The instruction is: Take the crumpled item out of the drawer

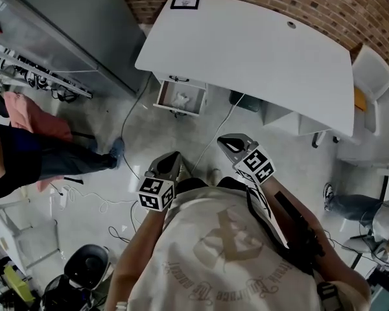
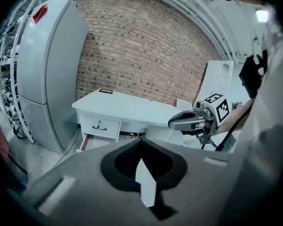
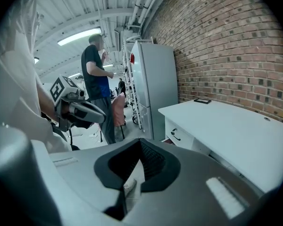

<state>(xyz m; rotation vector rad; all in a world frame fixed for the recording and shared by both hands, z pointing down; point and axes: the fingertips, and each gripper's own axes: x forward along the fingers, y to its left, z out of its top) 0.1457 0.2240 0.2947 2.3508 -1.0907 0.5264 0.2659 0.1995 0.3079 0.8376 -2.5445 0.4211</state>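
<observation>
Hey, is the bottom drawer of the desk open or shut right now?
Open. The head view shows the drawer pulled out from under the desk, with the white crumpled item lying inside.

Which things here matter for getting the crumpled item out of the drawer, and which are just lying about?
For the job:
drawer, open
crumpled item, inside it
left gripper and right gripper, both shut, well short of the drawer

Lying about:
desk
black frame on the desk
fridge
chair
cables
bystander

Smooth matt desk (image 1: 246, 50), rough brick wall (image 1: 311, 2), smooth concrete floor (image 1: 181, 135), papery crumpled item (image 1: 182, 99).
</observation>
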